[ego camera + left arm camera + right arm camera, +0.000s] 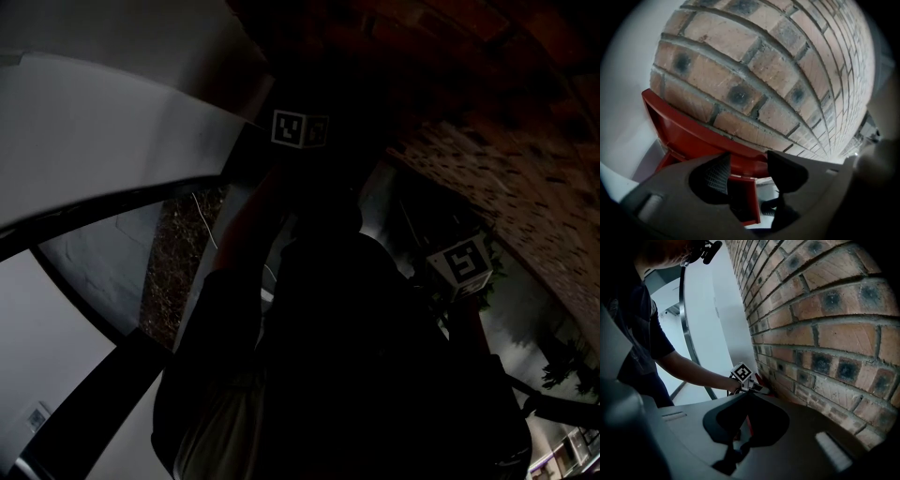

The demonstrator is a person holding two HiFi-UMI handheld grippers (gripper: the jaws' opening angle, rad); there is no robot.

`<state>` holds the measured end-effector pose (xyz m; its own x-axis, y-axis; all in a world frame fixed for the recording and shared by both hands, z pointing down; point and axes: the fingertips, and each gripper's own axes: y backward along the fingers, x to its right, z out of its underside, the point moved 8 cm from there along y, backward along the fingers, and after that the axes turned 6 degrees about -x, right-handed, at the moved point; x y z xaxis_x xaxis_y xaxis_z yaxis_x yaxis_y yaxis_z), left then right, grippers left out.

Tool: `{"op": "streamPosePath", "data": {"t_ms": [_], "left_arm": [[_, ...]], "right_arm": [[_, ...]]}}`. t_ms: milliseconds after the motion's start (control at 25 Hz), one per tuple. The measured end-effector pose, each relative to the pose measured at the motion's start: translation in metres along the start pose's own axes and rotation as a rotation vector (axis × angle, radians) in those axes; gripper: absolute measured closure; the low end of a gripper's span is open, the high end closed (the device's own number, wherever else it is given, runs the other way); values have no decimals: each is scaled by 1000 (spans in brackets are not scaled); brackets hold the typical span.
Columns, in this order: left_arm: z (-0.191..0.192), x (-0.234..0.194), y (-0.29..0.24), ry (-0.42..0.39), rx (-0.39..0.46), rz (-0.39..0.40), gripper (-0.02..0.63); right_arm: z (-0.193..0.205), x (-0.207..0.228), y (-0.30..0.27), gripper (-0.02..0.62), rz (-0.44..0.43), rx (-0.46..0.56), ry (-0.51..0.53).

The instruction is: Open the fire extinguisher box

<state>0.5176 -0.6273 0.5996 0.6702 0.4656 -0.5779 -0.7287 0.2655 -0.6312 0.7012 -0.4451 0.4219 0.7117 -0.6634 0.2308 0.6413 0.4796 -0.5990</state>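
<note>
The red fire extinguisher box (689, 136) stands against a brick wall (754, 70). My left gripper (749, 165) hangs just over it, open, and a red edge panel of the box (743, 199) shows in the gap between the jaws, nearer the left finger (718, 172). In the right gripper view the left gripper (751, 383) and the hand holding it sit at the red box (761, 383) by the wall. My right gripper (749, 397) is farther back along the wall, its tips together with nothing held. The head view is very dark; only the two marker cubes (300, 128) (463, 264) stand out.
The brick wall (825, 324) runs close along the right gripper's right side. A white curved panel with a dark band (701, 324) stands beyond the box. The person's dark sleeve and arm (689, 369) reach across to the box.
</note>
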Motion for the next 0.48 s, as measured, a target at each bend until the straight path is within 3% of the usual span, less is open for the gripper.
{"op": "streamPosePath", "data": {"t_ms": [320, 480], "left_arm": [[-12, 1, -9, -97, 7, -1, 350], [-15, 1, -15, -149, -12, -16, 348]], "right_arm": [[9, 4, 10, 594, 48, 14, -35], [9, 3, 16, 594, 87, -3, -114]]}}
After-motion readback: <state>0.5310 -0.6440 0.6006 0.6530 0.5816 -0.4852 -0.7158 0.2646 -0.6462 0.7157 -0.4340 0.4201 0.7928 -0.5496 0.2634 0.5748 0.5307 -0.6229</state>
